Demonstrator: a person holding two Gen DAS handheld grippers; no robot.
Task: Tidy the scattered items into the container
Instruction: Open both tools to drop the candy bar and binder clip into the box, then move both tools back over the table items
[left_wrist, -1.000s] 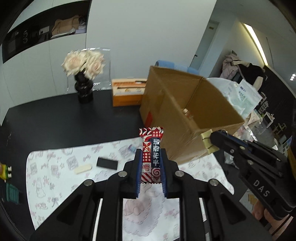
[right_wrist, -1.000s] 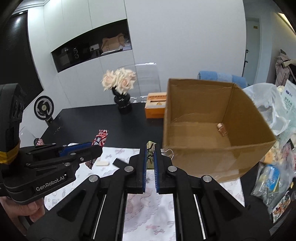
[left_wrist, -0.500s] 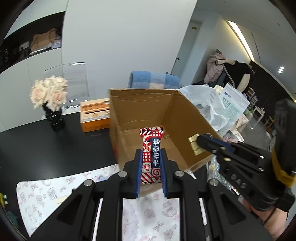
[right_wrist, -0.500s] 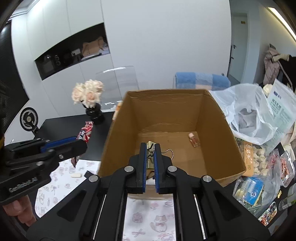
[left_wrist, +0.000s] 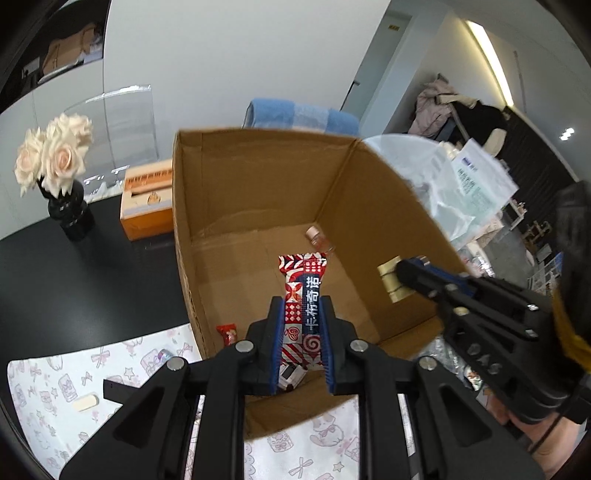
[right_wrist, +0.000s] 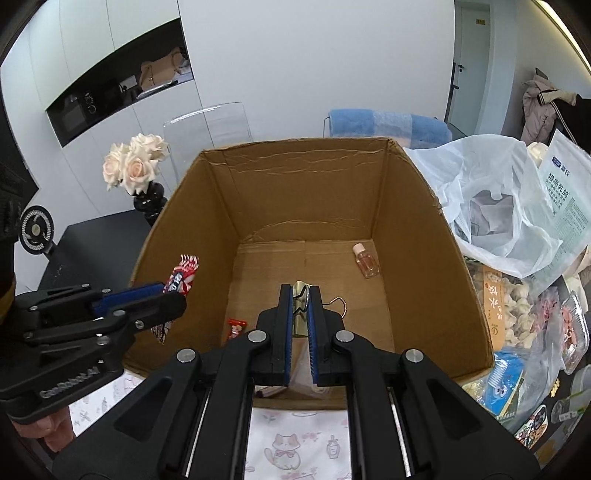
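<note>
An open cardboard box (left_wrist: 258, 184) (right_wrist: 306, 192) lies below both grippers. My left gripper (left_wrist: 301, 314) is shut on a red, white and blue snack packet (left_wrist: 301, 269), held upright over the box's inside. It also shows at the left of the right wrist view, left gripper (right_wrist: 162, 291) with the packet (right_wrist: 183, 275) above the box's left wall. My right gripper (right_wrist: 300, 295) is shut on a gold binder clip (right_wrist: 301, 285) over the box floor. In the box lie a small pink bottle (right_wrist: 365, 260) and a red candy (right_wrist: 235, 328).
A patterned mat (left_wrist: 55, 376) in front of the box holds a pale eraser (left_wrist: 85, 403) and a black card (left_wrist: 118, 387). A vase of roses (left_wrist: 55, 166) and an orange tissue box (left_wrist: 147, 199) stand behind on the left. Plastic bags and food packets (right_wrist: 517, 295) crowd the right.
Both grippers have moved from beside the box to above its opening, each keeping its grip. The box's inside now shows from above.
</note>
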